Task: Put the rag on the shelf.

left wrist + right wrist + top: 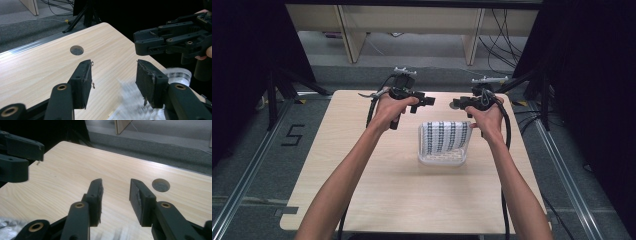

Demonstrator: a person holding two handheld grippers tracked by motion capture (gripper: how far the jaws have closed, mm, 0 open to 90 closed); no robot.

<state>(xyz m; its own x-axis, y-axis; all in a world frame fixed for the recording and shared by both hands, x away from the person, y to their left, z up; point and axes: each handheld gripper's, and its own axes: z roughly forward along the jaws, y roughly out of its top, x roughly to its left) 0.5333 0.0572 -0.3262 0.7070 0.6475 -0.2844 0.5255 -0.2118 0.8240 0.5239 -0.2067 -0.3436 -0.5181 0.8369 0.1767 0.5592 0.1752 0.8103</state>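
Cloth (445,140) draped over white tray (442,161), desk (362,165) centre. Left hand-held gripper (428,101) at 11 o'clock, right hand-held gripper (458,103) at 1 o'clock: both parted, empty. Risk: cloth slipping off tray rim if unevenly settled.

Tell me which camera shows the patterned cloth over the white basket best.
The high view: the patterned cloth lies draped over the white basket, whole and sharp. The left gripper view catches a blurred piece; the right gripper view a blurred corner.
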